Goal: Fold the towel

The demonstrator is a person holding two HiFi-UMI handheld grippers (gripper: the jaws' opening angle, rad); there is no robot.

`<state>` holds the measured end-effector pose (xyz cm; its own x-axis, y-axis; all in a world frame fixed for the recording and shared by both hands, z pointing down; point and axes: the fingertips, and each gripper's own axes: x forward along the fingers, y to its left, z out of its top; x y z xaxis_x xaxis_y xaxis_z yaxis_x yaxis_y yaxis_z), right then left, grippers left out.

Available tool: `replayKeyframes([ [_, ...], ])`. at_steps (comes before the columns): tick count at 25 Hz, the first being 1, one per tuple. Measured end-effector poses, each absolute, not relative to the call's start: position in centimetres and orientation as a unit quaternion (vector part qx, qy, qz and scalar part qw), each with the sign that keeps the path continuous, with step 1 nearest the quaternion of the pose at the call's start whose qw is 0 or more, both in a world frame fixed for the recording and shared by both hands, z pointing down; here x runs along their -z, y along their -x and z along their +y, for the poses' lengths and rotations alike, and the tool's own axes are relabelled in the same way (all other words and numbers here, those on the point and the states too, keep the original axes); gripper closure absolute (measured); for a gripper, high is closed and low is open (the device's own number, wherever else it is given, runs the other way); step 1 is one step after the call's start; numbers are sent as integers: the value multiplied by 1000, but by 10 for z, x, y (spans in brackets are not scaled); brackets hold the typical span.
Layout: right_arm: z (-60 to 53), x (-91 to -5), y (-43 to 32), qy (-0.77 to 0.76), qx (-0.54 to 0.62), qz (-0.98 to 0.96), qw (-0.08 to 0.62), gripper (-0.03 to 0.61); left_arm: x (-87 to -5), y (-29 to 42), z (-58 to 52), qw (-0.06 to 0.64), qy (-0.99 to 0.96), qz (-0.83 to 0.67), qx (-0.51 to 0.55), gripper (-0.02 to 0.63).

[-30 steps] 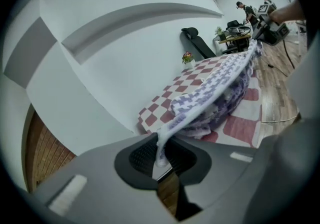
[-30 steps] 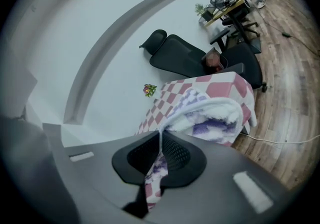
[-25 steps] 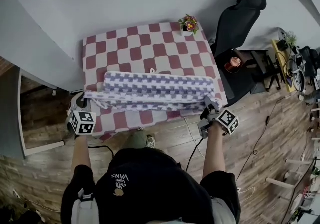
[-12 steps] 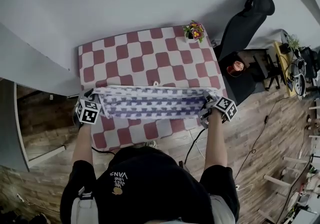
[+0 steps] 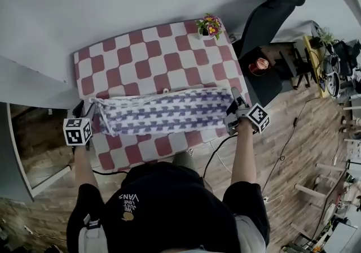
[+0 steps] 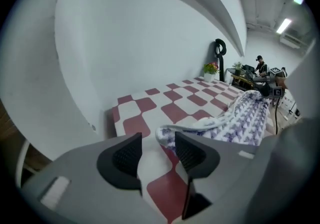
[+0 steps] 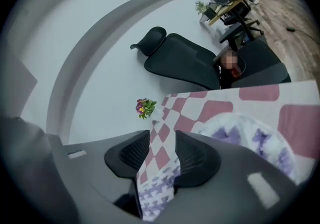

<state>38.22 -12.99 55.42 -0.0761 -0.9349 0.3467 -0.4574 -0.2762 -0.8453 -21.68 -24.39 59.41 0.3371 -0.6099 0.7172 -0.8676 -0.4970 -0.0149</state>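
Left gripper (image 6: pixel 156 144): fingers (image 6: pixel 122 155) apart, just opened, nothing pinched; a corner of the towel (image 6: pixel 240 118) lies just past one fingertip. Right gripper (image 7: pixel 162 144): fingers (image 7: pixel 192 155) also just opened, towel edge lying loose between them. The towel is a long folded strip across the near half of the red-and-white checked table (image 5: pixel 141 48), with a flower pot (image 5: pixel 210 25) at the far corner.

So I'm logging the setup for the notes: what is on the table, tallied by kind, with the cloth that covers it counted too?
Purple-and-white patterned towel: 1
Red-and-white checked tablecloth: 1
Small pot of flowers: 1
Total: 3
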Motion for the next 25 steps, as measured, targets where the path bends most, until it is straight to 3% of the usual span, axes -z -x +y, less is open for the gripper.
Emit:
replayKeyframes([
  [8,-46,-587,-423,642,506,569,94,413,-585,260,-174,213,-698,-614,-302,431],
  [14,5,-613,-414,622,418,653,-109,362,-602,204,-102,263,-685,-635,-243,426],
  [18,7,-624,-384,565,349,727,-173,362,-628,174,-77,297,-683,-628,-228,411],
  [21,6,-631,-377,523,338,758,-196,419,-635,160,-76,313,-682,-623,-221,408],
  [23,8,-633,-380,488,329,779,-218,532,-637,154,-78,317,-680,-622,-221,408],
  [25,11,-632,-387,440,329,805,-224,554,-637,150,-81,317,-678,-626,-220,408],
])
